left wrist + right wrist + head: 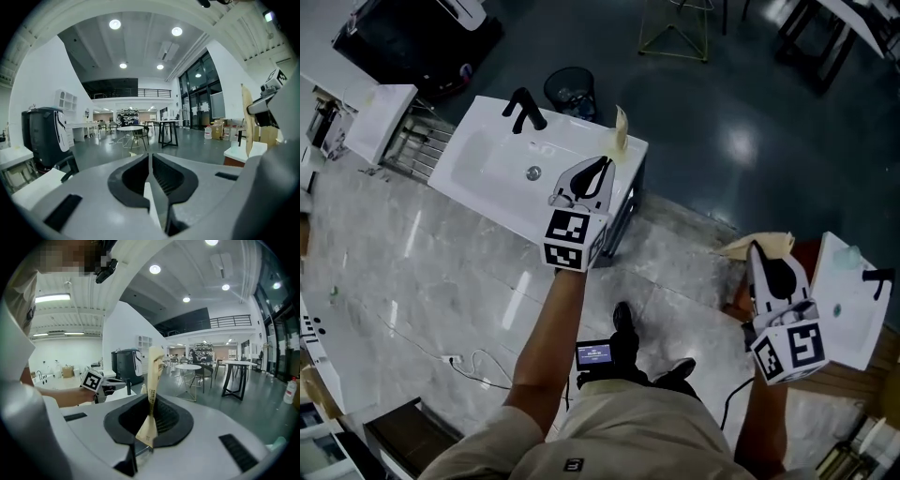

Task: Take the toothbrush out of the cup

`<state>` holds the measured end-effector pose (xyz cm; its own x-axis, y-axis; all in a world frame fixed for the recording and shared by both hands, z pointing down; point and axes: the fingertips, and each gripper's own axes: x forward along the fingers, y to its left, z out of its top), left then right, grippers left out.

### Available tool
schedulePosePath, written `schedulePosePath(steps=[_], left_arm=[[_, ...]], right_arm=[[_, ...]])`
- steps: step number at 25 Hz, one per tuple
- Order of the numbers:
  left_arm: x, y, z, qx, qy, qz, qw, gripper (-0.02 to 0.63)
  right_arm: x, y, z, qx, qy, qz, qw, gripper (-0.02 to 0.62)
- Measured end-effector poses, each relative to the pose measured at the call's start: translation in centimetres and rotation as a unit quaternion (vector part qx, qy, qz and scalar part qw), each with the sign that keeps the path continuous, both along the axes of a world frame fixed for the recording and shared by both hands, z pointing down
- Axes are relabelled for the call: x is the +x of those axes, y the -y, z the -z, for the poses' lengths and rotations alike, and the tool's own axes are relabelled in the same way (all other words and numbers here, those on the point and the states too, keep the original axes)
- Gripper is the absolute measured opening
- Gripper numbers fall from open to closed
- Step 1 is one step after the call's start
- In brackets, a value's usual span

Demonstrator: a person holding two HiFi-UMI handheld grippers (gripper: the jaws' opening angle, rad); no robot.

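Clearly the right tool (757,251) is closed on a thin tan strip (154,376), pinched near its lower end so that most of it stands up past the jaws. The left tool (598,167) is closed on nothing, its ribbed black jaws meeting. The strip looks like creased paper with dark print on it, perhaps a wrapped toothbrush, though I cannot tell, and no cup shows in any view. It should be very light, limp in the paper and stiff only if a handle lies inside, so a low hold across its flat faces with little squeeze would suit it. Just beyond the left tool a second tan slat (620,131) stands upright at the corner of a smooth white sink (487,169) with a matt black tap (523,108). Farther off are a dark mesh bin (570,89) and a glossy dark floor (722,94).
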<state>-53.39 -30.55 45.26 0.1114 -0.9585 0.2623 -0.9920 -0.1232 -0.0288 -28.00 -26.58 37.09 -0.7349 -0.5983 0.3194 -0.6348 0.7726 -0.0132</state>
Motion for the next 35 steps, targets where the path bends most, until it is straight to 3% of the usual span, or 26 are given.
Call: schedulePosePath(steps=[10, 13, 24, 28, 35], left_arm=[[-3.3, 9.2, -9.8, -0.045, 0.012, 0.014, 0.9988, 0.129], [-4.0, 11.4, -12.1, -0.055, 0.008, 0.016, 0.9983, 0.137], [-4.8, 14.5, -15.4, -0.065, 0.017, 0.007, 0.9977, 0.138], [-5.0, 14.0, -15.5, -0.064, 0.013, 0.010, 0.9978, 0.053], [-4.1, 12.9, -13.5, -0.040, 0.011, 0.014, 0.9990, 0.035]], right_arm=[[-0.5, 3.4, -7.4, -0.045, -0.029, -0.033, 0.998, 0.026], [-0.6, 4.1, -9.6, -0.062, -0.039, -0.039, 0.997, 0.026], [-2.0, 4.7, -14.4, -0.096, -0.053, -0.044, 0.993, 0.026], [-1.9, 4.4, -14.6, -0.095, -0.055, -0.043, 0.993, 0.026], [-0.6, 3.4, -13.6, -0.088, -0.052, -0.045, 0.994, 0.026]])
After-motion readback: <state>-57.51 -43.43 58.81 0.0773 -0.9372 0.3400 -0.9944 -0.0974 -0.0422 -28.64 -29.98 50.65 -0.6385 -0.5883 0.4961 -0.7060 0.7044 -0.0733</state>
